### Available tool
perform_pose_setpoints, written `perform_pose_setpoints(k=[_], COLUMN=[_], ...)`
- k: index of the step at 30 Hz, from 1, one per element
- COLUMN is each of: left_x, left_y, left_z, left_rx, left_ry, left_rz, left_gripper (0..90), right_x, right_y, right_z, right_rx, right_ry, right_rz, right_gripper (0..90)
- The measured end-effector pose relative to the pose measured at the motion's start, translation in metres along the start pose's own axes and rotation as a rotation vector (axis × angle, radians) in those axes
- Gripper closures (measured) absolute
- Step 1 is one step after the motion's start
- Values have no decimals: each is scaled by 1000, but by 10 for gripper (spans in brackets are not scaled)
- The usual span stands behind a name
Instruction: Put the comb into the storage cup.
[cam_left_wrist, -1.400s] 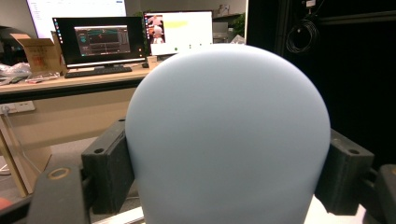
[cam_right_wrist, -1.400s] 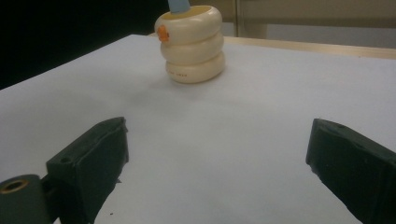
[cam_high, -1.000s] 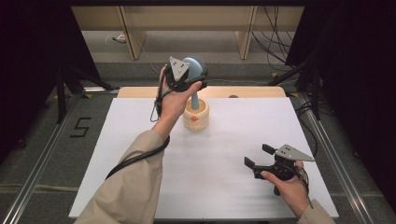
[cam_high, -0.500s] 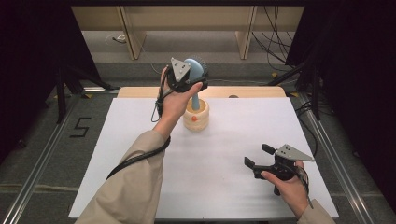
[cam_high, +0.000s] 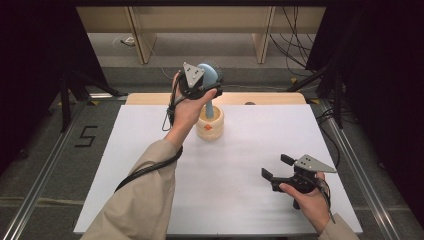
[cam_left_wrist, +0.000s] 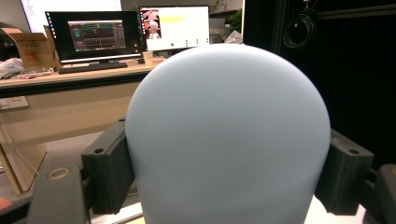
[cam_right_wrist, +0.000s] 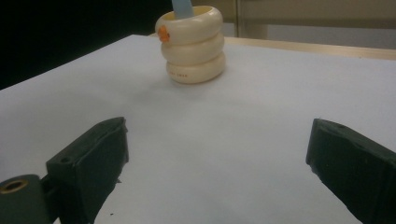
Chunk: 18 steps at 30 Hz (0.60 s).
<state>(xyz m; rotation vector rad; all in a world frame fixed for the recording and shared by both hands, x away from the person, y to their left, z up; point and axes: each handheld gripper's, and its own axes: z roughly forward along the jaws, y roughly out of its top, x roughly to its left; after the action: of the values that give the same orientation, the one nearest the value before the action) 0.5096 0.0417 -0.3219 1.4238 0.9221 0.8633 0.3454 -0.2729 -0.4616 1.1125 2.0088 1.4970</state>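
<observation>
We hold the left gripper (cam_high: 212, 82) raised over the far middle of the table (cam_high: 150, 150), its fingers (cam_left_wrist: 105, 170) clamped on the rounded head of the blue brush (cam_left_wrist: 226, 135). The brush handle stands in the cream ringed holder (cam_high: 210, 126). The right gripper (cam_high: 280, 167) hovers near the table's right front, fingers (cam_right_wrist: 88, 161) wide and holding nothing.

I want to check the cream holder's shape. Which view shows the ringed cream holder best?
The right gripper view: the cream holder stands unblocked on the white table, three stacked rings and an orange mark plain. In the high view the holder is small and partly behind the left hand. The left gripper view faces the blue brush head.
</observation>
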Motion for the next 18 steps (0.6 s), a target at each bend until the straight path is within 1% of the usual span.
perform_pose_setpoints(k=[18], left_x=[-1], left_y=[-5], left_z=[4], left_rx=[7], left_ry=[-3], left_rz=[0], left_gripper=[199], right_x=[0], right_y=[0], right_z=[0], right_rx=[1], right_ry=[1], right_rz=[-1], right_gripper=[65])
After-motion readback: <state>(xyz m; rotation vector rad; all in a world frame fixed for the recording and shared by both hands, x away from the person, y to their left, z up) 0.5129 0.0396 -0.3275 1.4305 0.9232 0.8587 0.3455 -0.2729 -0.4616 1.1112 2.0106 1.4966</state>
